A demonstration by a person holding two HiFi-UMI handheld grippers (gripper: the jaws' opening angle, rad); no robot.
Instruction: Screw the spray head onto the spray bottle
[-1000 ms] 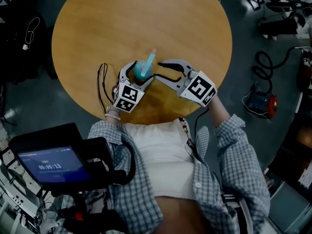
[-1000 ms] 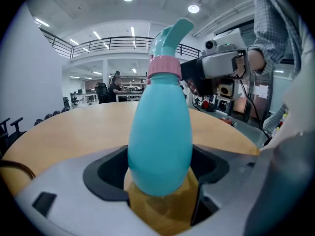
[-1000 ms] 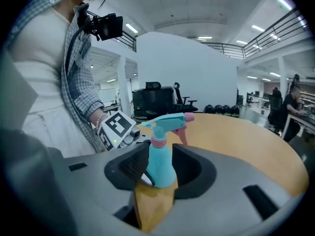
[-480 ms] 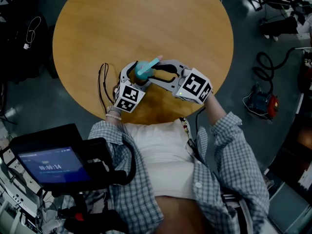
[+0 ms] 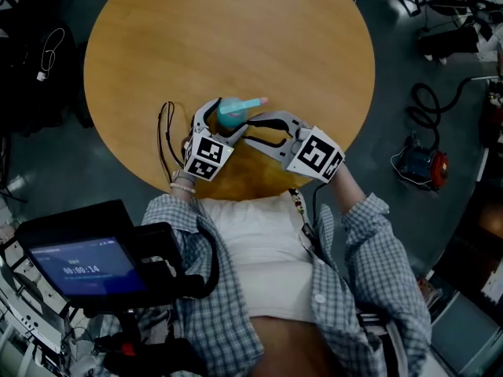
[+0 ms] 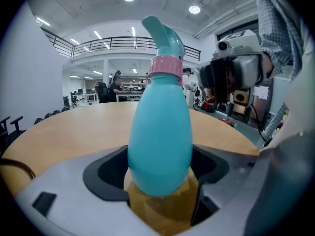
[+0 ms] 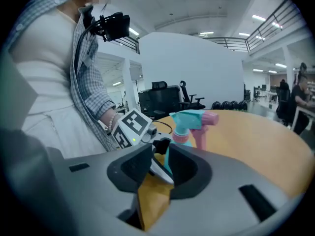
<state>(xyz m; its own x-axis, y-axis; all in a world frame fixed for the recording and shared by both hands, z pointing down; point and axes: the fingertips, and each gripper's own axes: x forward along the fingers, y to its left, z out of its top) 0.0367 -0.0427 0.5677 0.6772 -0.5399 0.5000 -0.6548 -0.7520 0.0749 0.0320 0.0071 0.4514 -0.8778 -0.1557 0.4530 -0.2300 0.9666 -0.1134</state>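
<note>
The round wooden table (image 5: 236, 30) stands in a dim workshop hall, with cables and gear on the grey floor around it. Nearest to me, a person in a checked shirt (image 5: 377, 273) stands at the table's near edge, with a small lit screen (image 5: 82, 265) on a mount at their left side.

Just past the edge, the left gripper (image 5: 224, 120) has its jaws closed on the belly of the teal spray bottle (image 5: 228, 118). In the left gripper view the bottle (image 6: 160, 141) stands upright between the two dark pads of that gripper (image 6: 160, 176), one against each flank. The spray head (image 6: 165, 31) sits on the neck above a pink collar (image 6: 165, 65). From overhead its pink-tipped nozzle (image 5: 258, 100) points to the person's right.

The right gripper (image 5: 245, 130) comes in from the other side with its jaws drawn almost together, only a thin slit between them. Its tips are just beside the bottle, below the spray head. In the right gripper view the right gripper (image 7: 160, 159) grips nothing that I can see (only a sliver of teal and the other gripper's finger show through the slit). I cannot tell whether the tips touch the bottle.

The bottle is opaque, so its contents are hidden, and its base is lost behind the jaws. A black cable (image 5: 165, 132) lies looped on the wood beside the left gripper.
</note>
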